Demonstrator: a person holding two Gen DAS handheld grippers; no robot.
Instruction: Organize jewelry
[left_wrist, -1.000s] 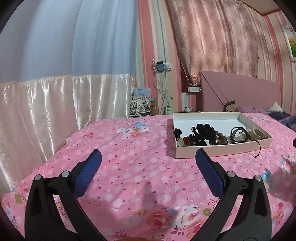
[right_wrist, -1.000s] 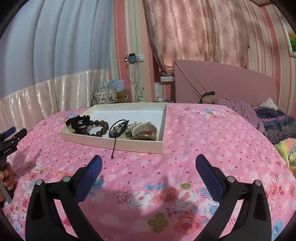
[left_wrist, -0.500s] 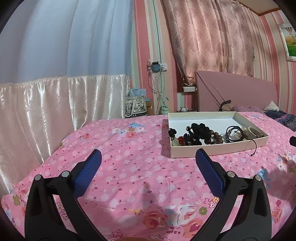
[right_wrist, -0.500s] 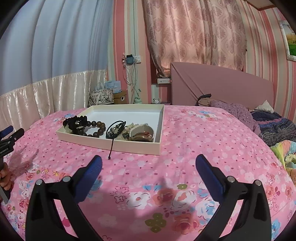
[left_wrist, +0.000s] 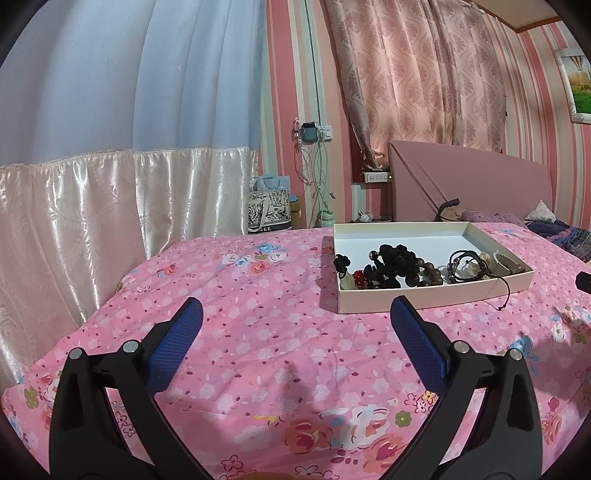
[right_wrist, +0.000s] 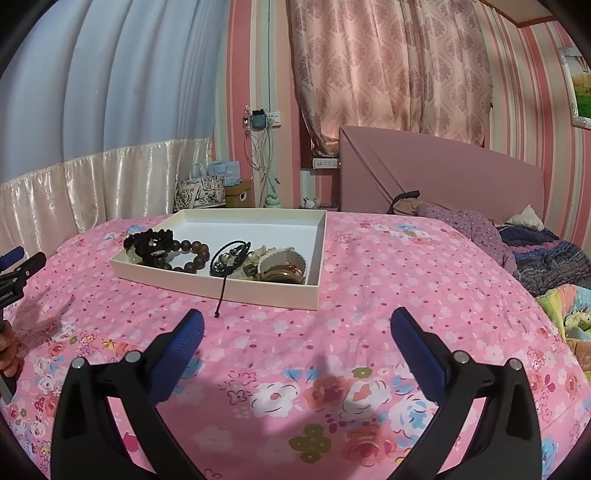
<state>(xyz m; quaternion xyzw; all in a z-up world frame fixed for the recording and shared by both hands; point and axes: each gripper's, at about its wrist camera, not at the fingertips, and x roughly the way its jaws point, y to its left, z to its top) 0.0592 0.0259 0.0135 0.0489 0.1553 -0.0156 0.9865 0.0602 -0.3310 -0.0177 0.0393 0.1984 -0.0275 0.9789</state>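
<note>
While both pairs of fingers stand wide apart and empty above the pink floral bedspread, the left gripper and right gripper are well short of the white tray. Inside it lie wooden beads, a black cord bracelet whose tail hangs over the rim, and pale bangles

Bedspread bare up to the box — cord overhangs its wall.
</note>
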